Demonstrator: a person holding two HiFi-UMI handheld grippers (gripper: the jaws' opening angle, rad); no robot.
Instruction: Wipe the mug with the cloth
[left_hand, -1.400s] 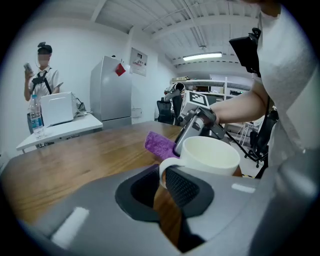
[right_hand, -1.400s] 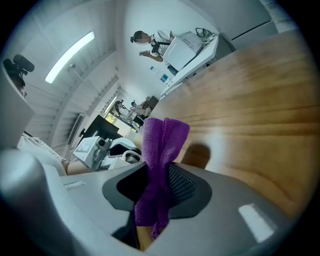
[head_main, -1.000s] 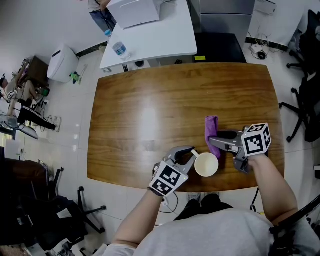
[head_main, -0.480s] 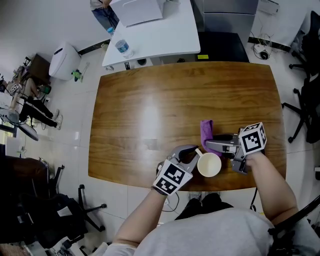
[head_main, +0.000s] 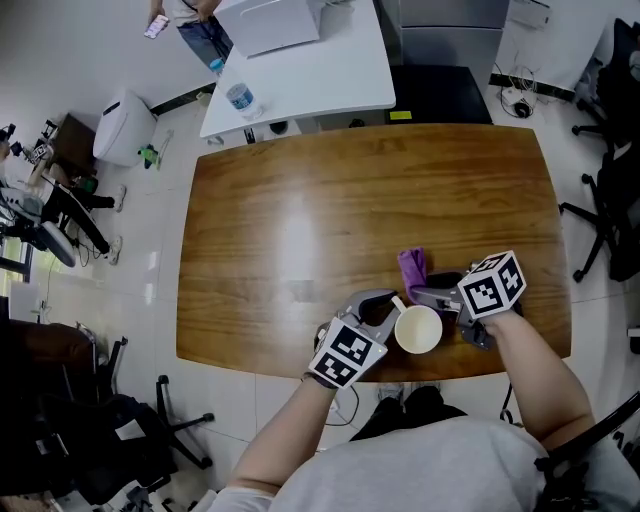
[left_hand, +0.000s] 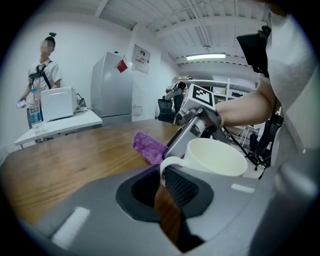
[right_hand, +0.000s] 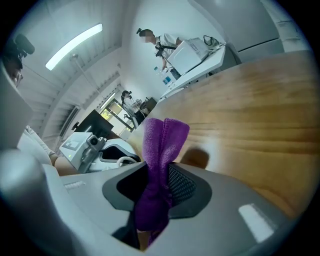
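A cream mug stands upright near the table's front edge, seen also in the left gripper view as the mug. My left gripper is shut on the mug's handle. My right gripper is shut on a purple cloth, which sticks out beyond the jaws just behind the mug. In the right gripper view the cloth hangs folded between the jaws, and the mug's handle shows at the left beside the left gripper.
The wooden table stretches away behind the mug. A white table with a water bottle stands beyond it. Office chairs are at the right. A person stands at the far side of the room.
My right gripper has brought the purple cloth leftward and nearer to the mug. The left gripper has kept its hold on the mug's handle.
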